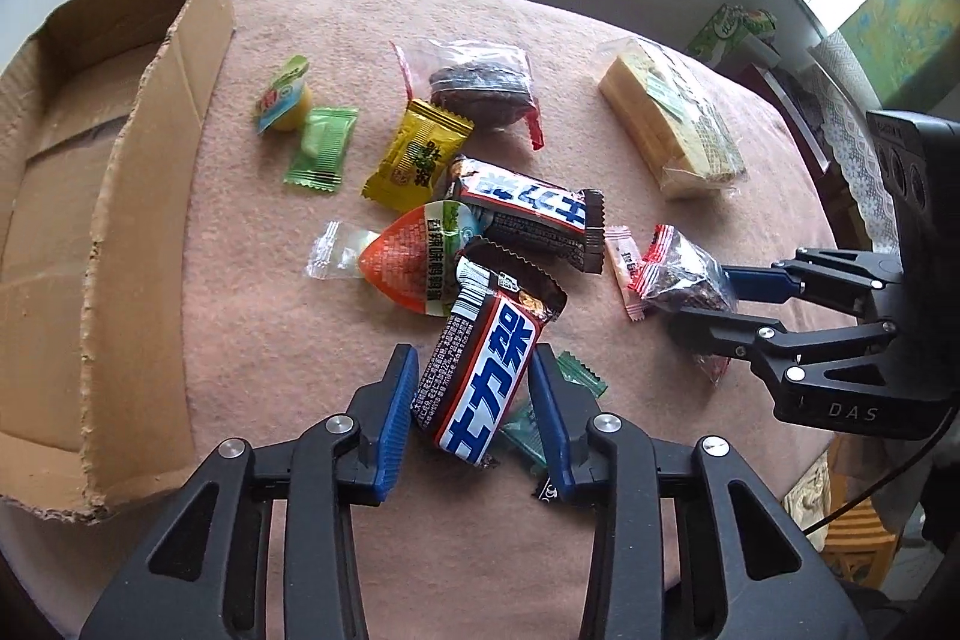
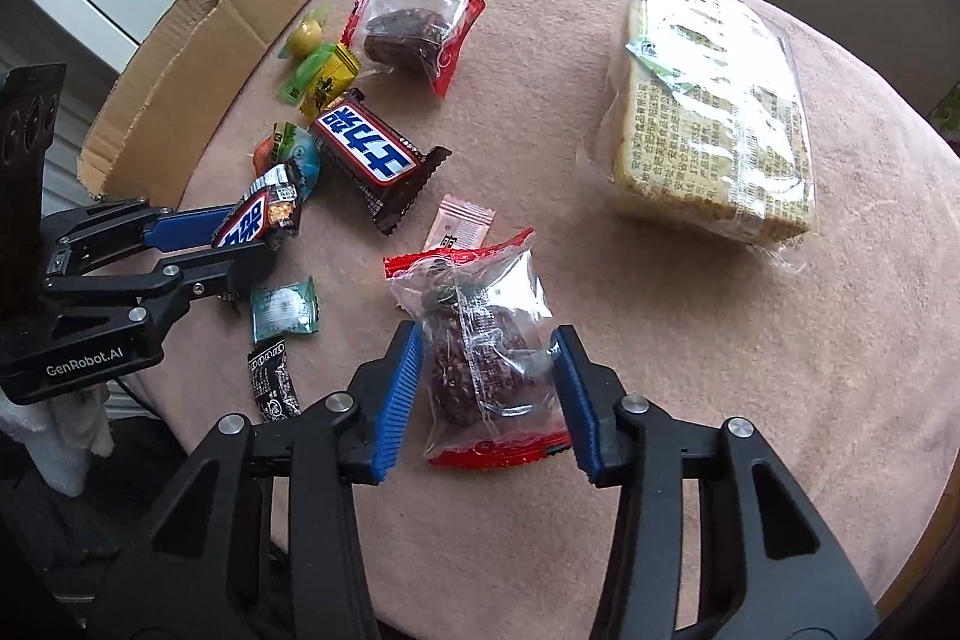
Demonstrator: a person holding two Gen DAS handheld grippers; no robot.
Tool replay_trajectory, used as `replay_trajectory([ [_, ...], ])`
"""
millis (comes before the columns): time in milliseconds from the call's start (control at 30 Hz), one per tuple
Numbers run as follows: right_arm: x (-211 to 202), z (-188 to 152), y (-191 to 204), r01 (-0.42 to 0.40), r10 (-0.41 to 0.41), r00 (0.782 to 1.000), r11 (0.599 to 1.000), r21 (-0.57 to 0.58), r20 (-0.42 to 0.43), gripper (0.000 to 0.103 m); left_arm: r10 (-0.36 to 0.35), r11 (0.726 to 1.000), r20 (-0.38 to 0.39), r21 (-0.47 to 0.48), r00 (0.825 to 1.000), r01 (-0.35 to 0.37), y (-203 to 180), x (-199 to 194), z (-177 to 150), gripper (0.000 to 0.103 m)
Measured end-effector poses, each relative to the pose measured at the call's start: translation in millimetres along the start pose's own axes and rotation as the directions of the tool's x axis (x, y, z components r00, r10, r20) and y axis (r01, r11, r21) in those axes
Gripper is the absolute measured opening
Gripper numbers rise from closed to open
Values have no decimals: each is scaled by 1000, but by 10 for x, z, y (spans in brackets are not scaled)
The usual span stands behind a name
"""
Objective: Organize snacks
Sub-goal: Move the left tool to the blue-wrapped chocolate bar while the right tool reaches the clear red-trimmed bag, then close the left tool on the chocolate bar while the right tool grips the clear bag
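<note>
Several wrapped snacks lie on a pink cloth table point(image 1: 288, 340). My left gripper point(image 1: 474, 358) is shut on a brown chocolate bar point(image 1: 480, 376) with blue-and-white lettering, its blue pads pressing both long sides. From the right wrist view the same bar point(image 2: 246, 226) sits tilted in the left gripper point(image 2: 249, 235). My right gripper point(image 2: 487, 334) is shut on a clear red-edged packet holding a dark cake point(image 2: 480, 340), pads against its two sides. That cake packet point(image 1: 684, 280) and the right gripper point(image 1: 699, 301) show at the right of the left wrist view.
An open cardboard box point(image 1: 150, 160) stands at the left. On the cloth lie a second chocolate bar point(image 1: 528, 208), an orange egg pack point(image 1: 414, 256), a yellow candy point(image 1: 417, 154), a green candy point(image 1: 318, 148), another dark cake point(image 1: 480, 85) and a large wafer pack point(image 2: 714, 112).
</note>
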State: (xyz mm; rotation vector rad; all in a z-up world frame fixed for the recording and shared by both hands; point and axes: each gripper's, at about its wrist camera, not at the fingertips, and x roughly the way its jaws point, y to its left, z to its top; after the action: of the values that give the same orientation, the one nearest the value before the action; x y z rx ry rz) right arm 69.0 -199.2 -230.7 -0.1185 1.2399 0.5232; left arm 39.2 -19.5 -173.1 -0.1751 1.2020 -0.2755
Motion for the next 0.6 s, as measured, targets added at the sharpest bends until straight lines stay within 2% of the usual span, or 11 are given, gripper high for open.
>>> replay_trajectory([
  [233, -179, -128, -71, -29, 25, 998, 996, 90, 53, 40, -8, 999, 18, -39, 1000, 9, 73, -69, -53, 28],
  [367, -89, -169, -82, 5, -8, 1000, 994, 106, 29, 40, 17, 1000, 1, -9, 1000, -17, 50, 2, -77, 28],
  [600, -133, -135, -60, 10, -16, 999, 993, 118, 48, 40, 49, 998, 13, 27, 999, -49, -43, 60, -24, 28],
])
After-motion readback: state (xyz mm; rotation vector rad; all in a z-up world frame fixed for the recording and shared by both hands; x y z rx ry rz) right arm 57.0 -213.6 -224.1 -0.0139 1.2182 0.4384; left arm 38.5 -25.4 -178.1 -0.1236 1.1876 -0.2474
